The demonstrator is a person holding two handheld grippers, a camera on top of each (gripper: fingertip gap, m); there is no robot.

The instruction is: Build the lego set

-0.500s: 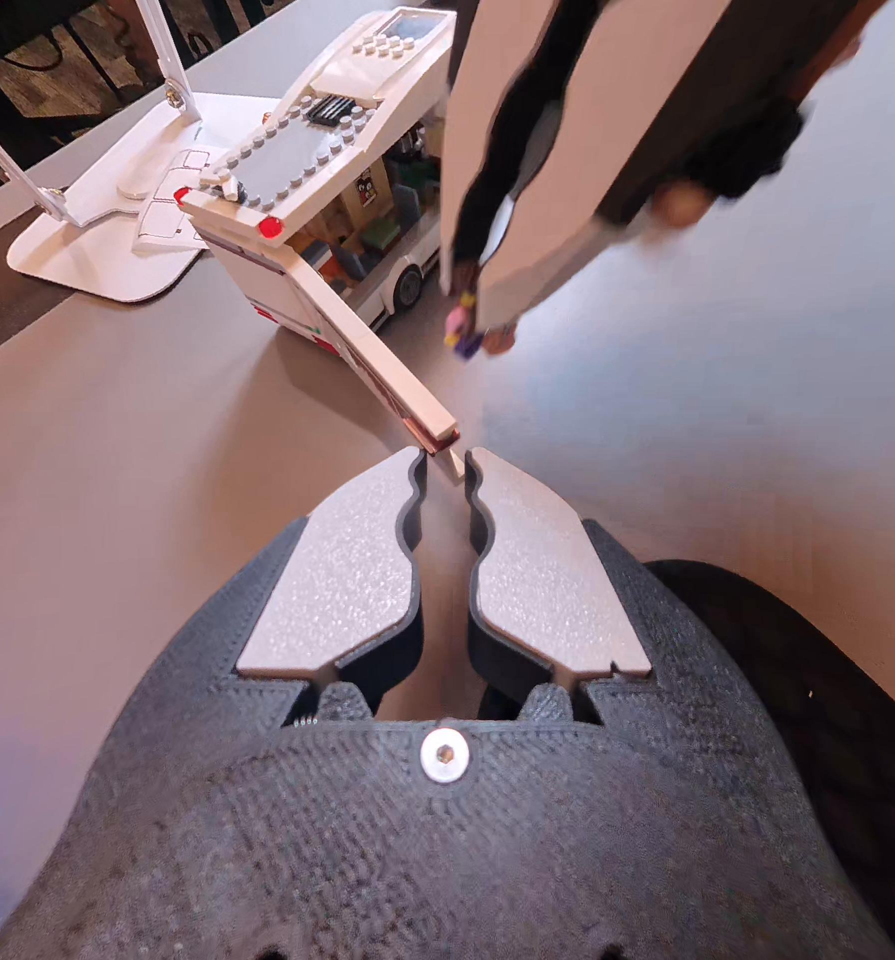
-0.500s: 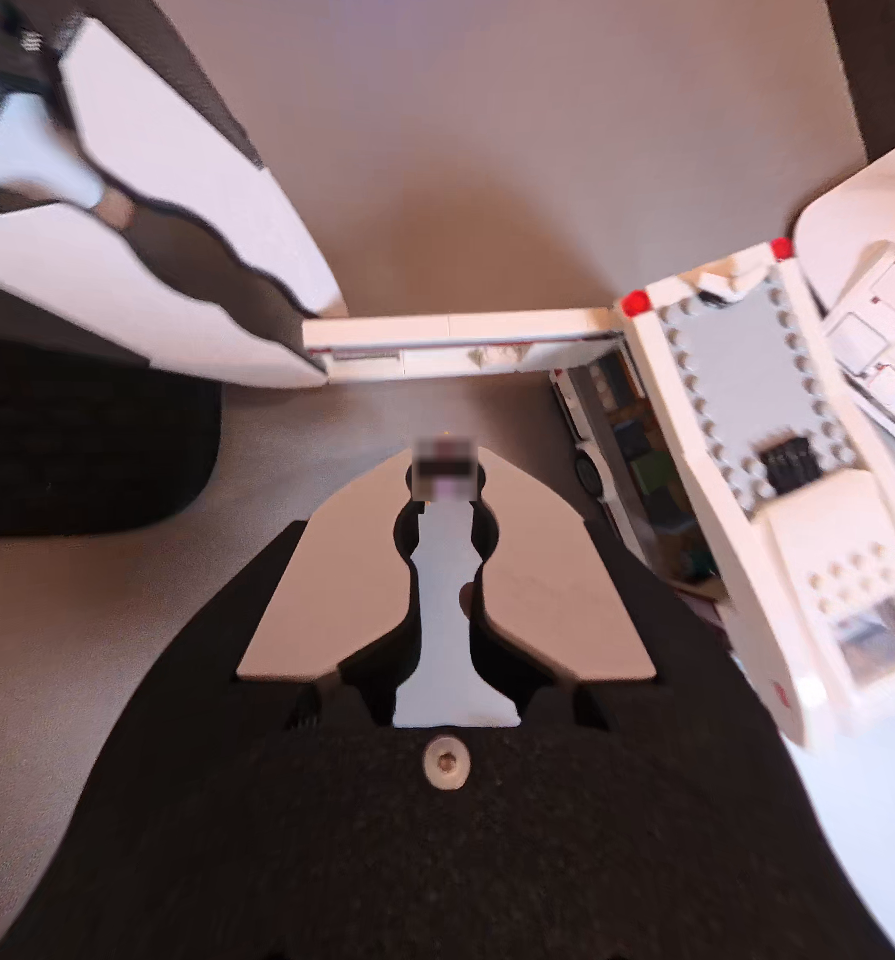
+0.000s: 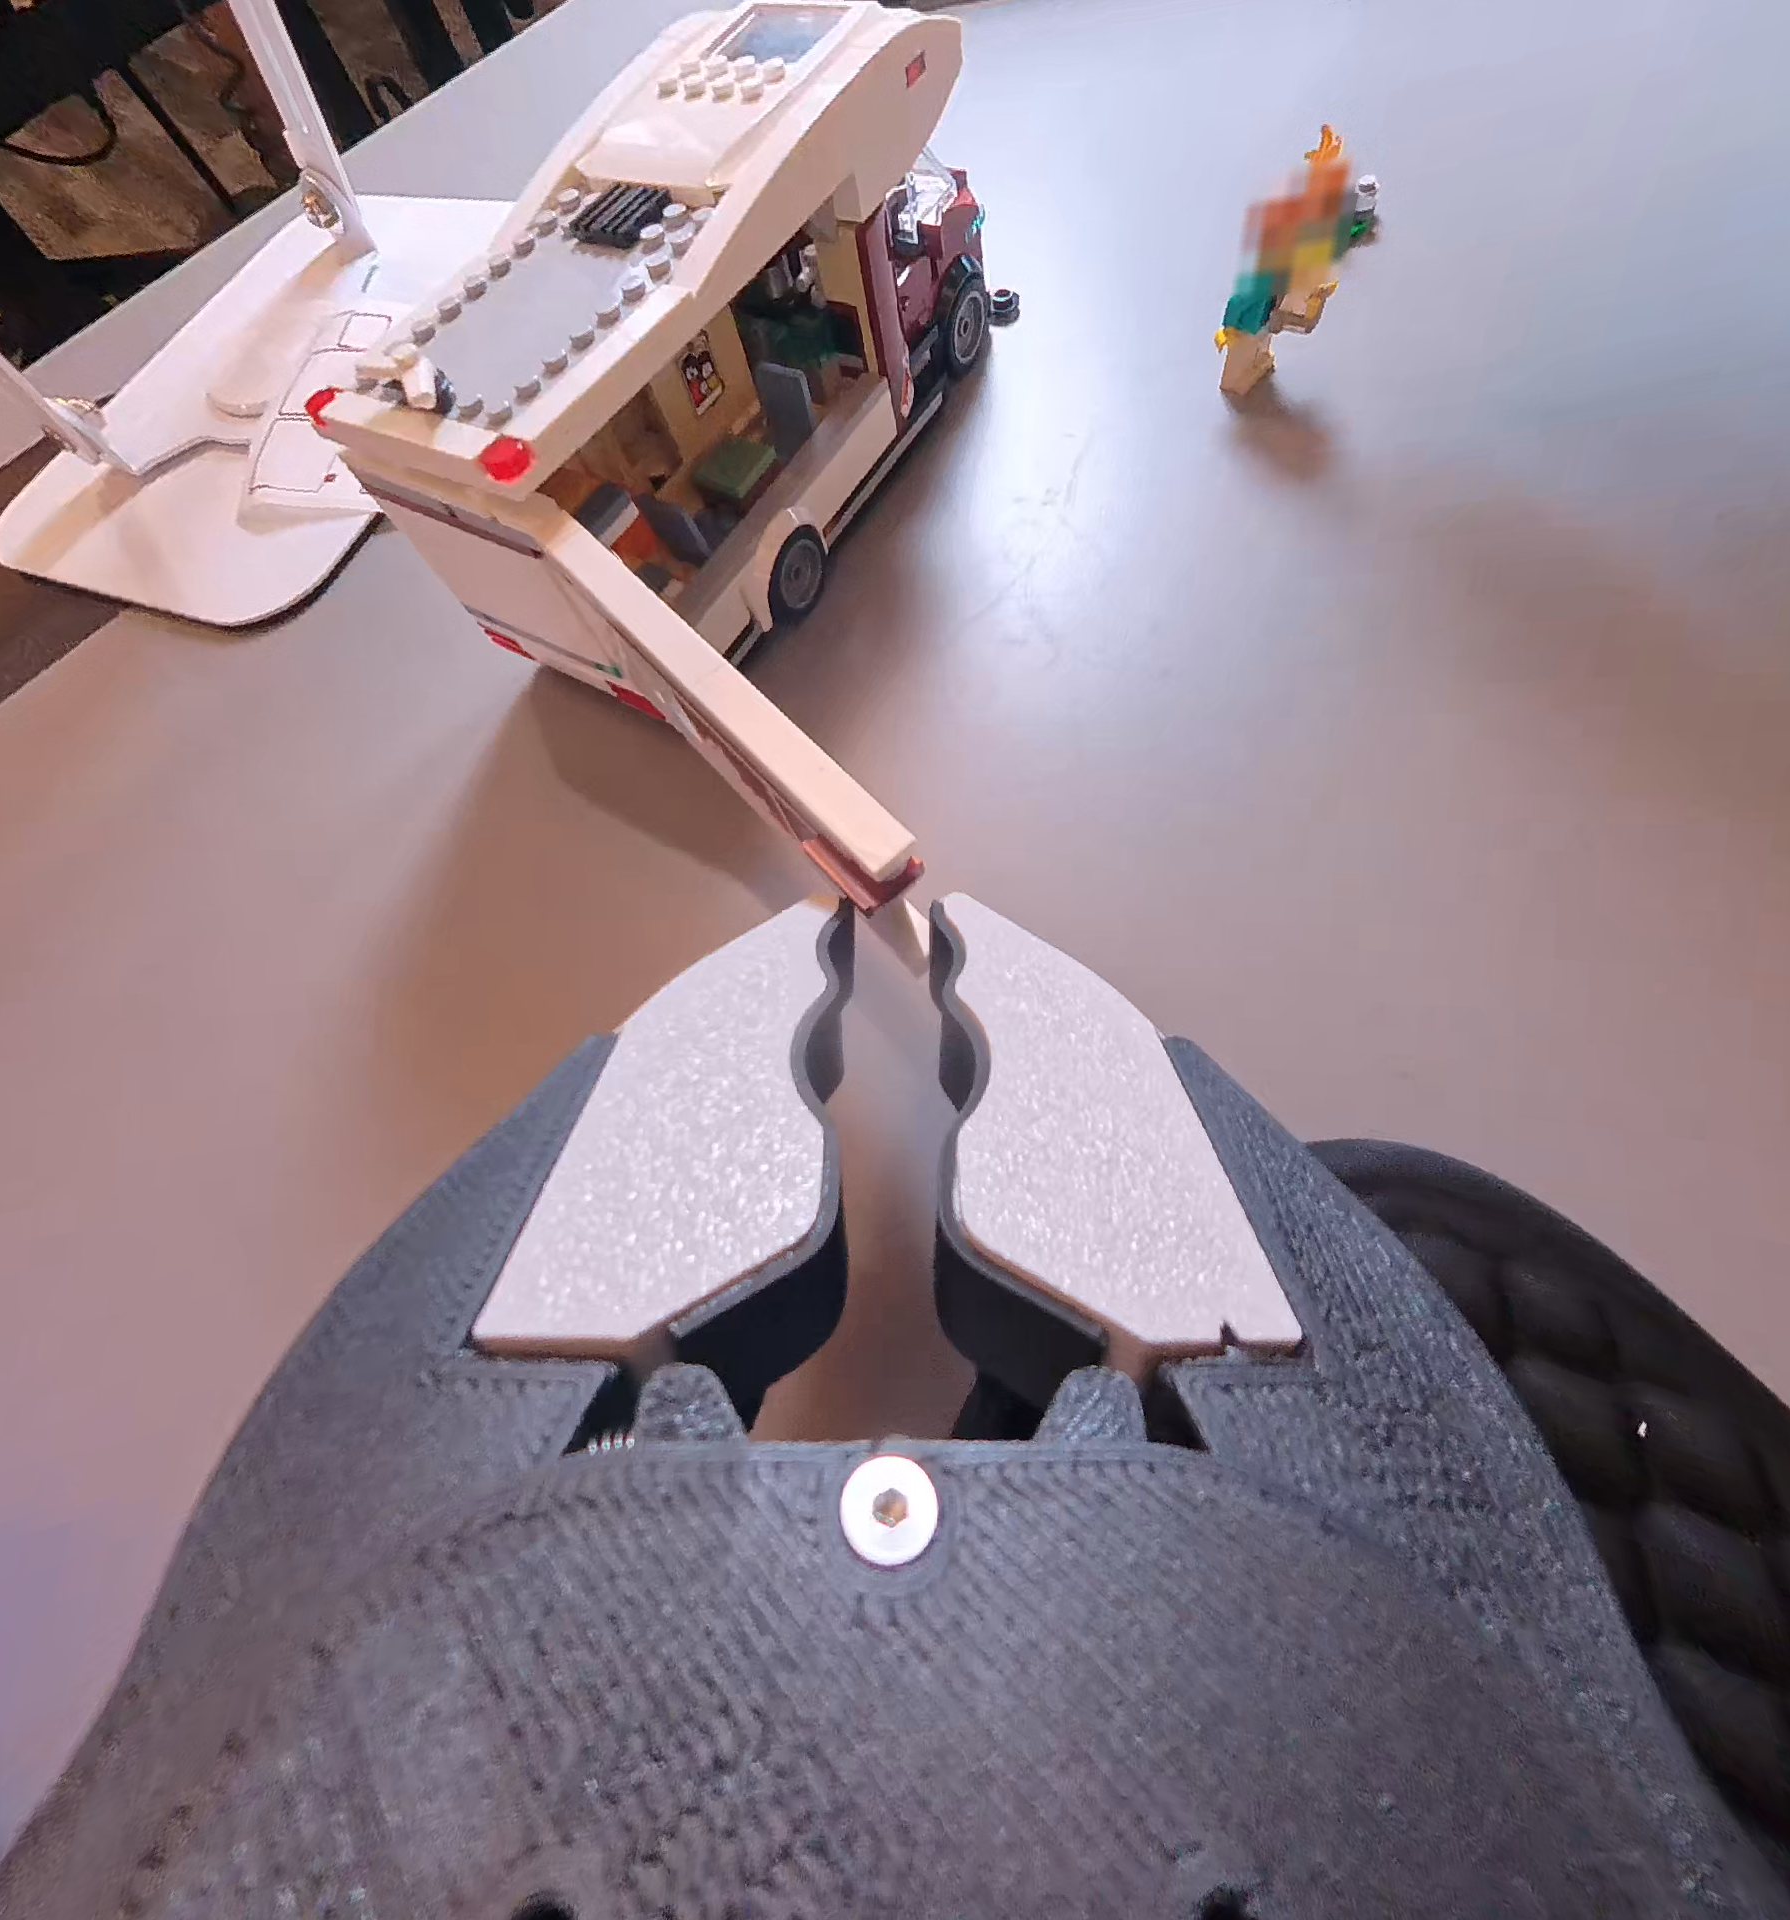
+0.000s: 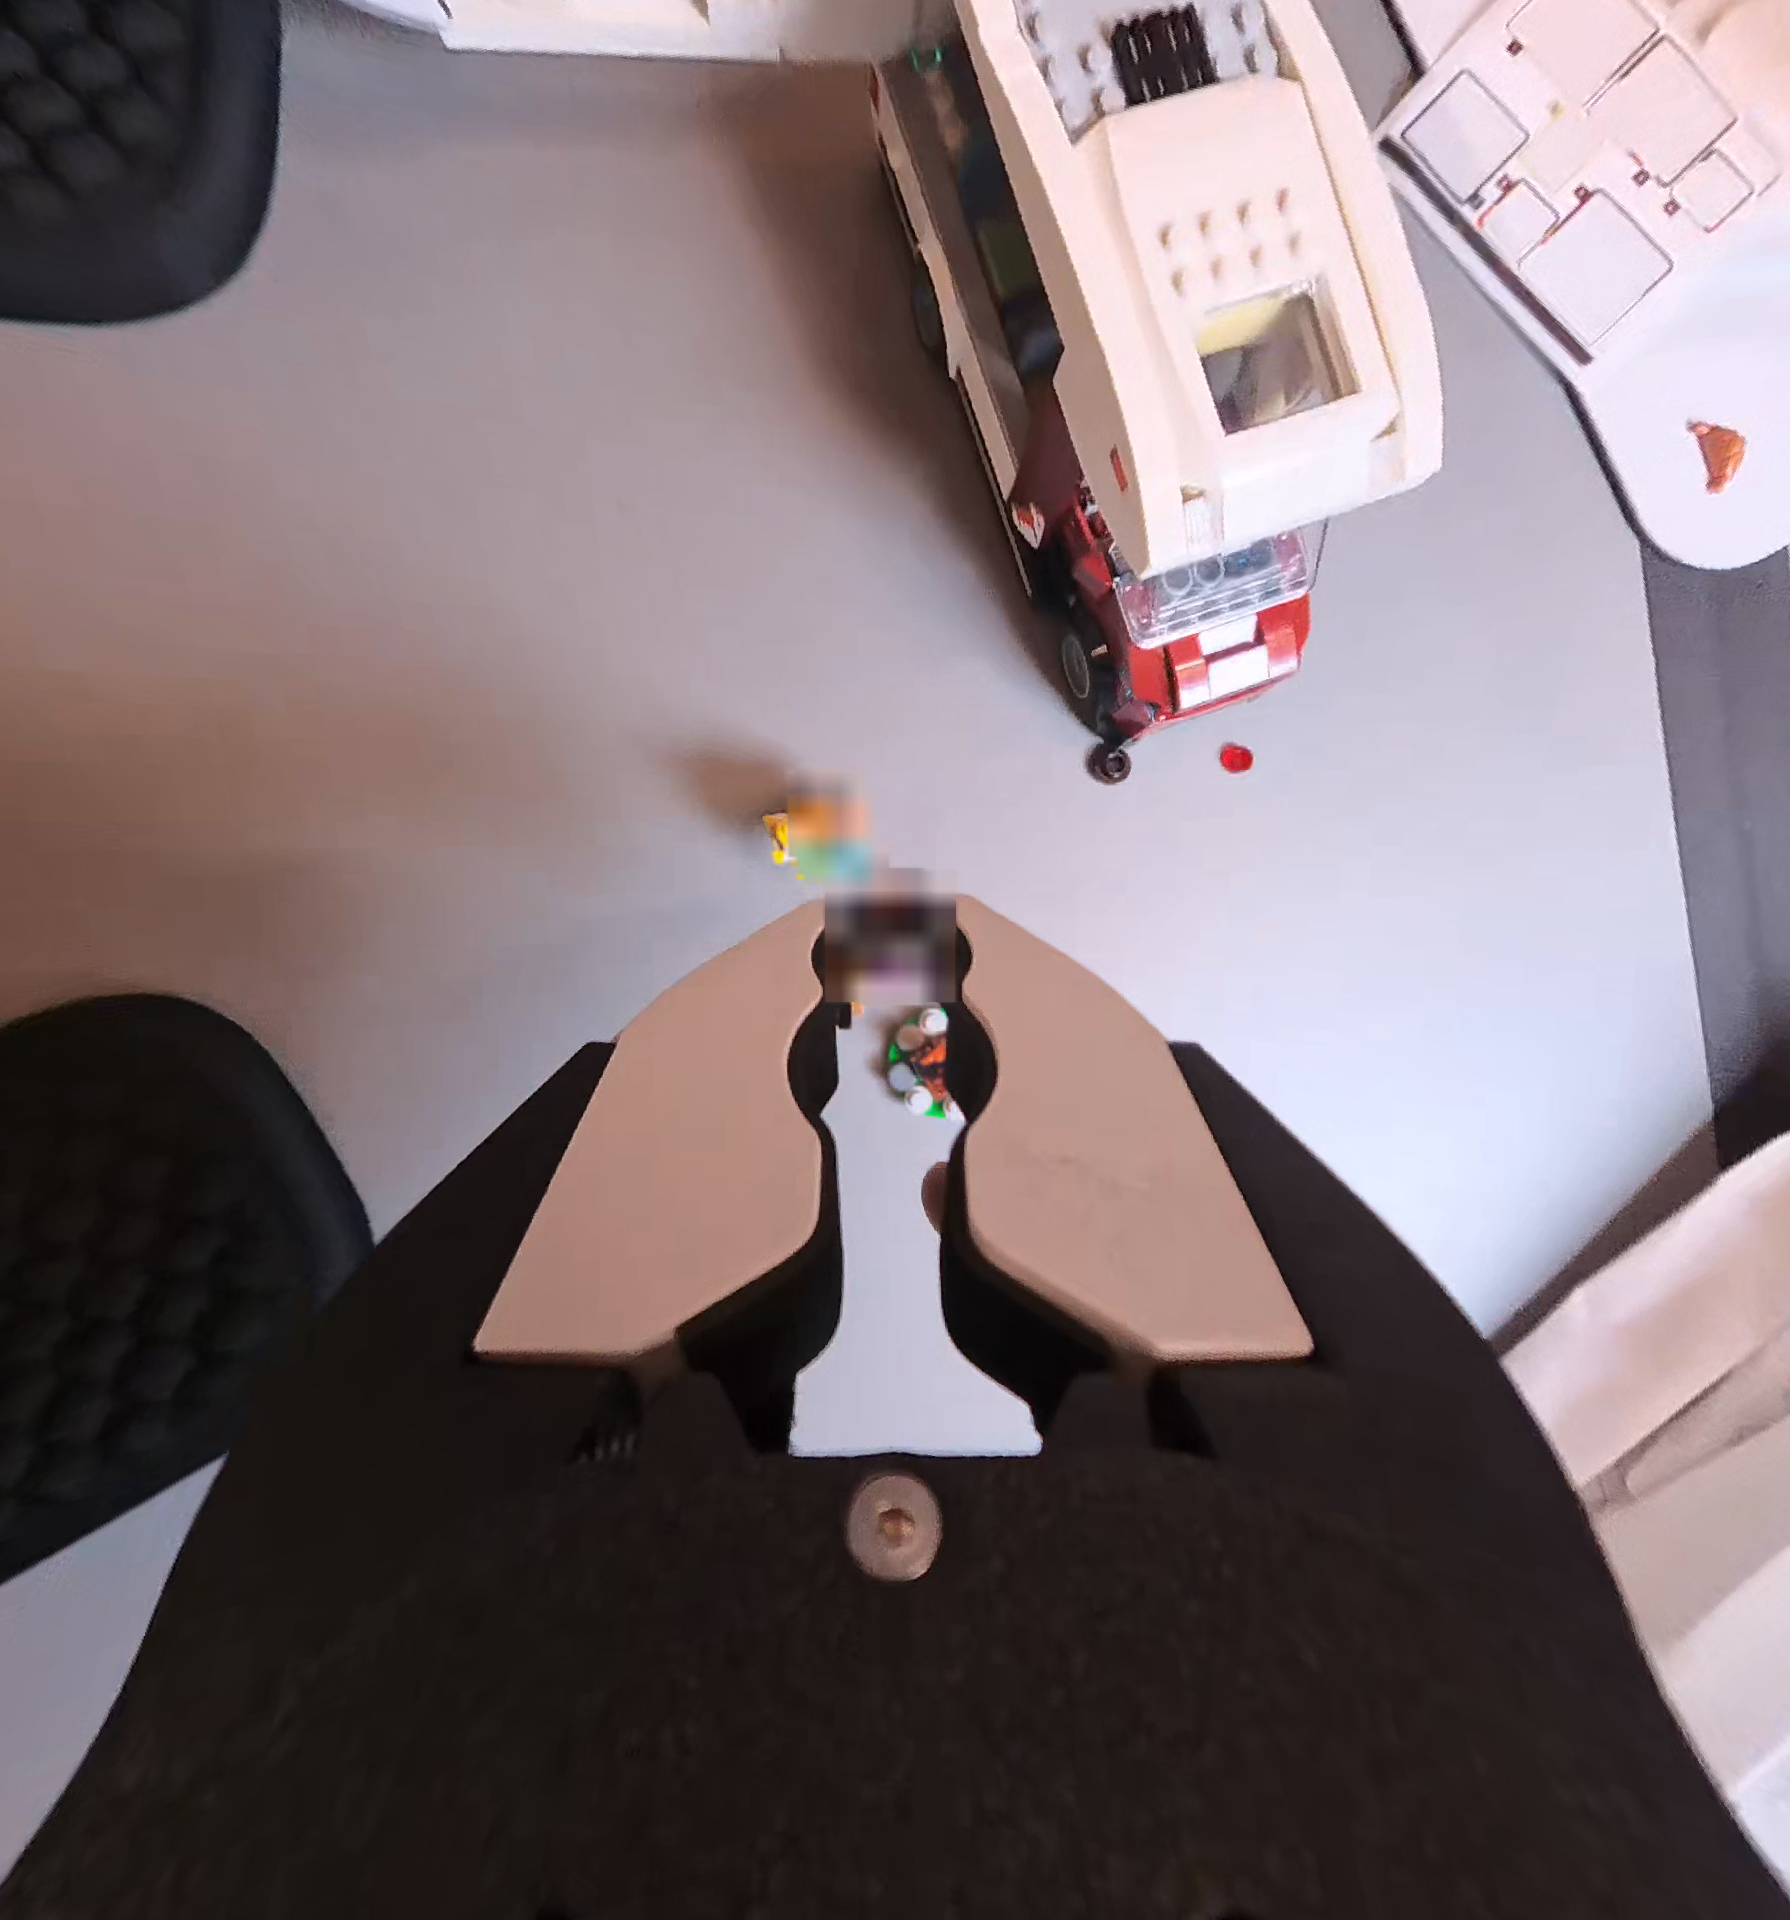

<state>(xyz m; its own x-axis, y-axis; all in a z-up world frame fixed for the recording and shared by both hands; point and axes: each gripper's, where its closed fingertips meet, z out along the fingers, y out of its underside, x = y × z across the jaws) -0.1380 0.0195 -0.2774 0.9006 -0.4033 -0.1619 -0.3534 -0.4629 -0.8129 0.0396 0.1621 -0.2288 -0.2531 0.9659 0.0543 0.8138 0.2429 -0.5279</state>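
A white and dark red toy brick camper van stands on the grey table with its side wall swung out. My left gripper is shut on the free end of that wall. My right gripper is shut on a small toy figure with dark and purple parts, mostly under a blur patch, and holds it above the table. A second toy figure with a green torso stands just beyond the right fingertips; it also shows in the left wrist view. A small green round piece with white studs lies below the right gripper's fingers.
The van also shows in the right wrist view. A small black round piece and a red stud lie by its front. A white stand base is behind it. Black cushions are at left; white cloth at right. The left gripper's tips are roughly 25 cm from the right gripper's. Between my right fingertips and the small black round piece there is roughly 12 cm.
My right gripper, still shut on the figure, has moved away from the van's open side to a spot above the standing figure near the van's front. My left gripper keeps its hold on the wall.
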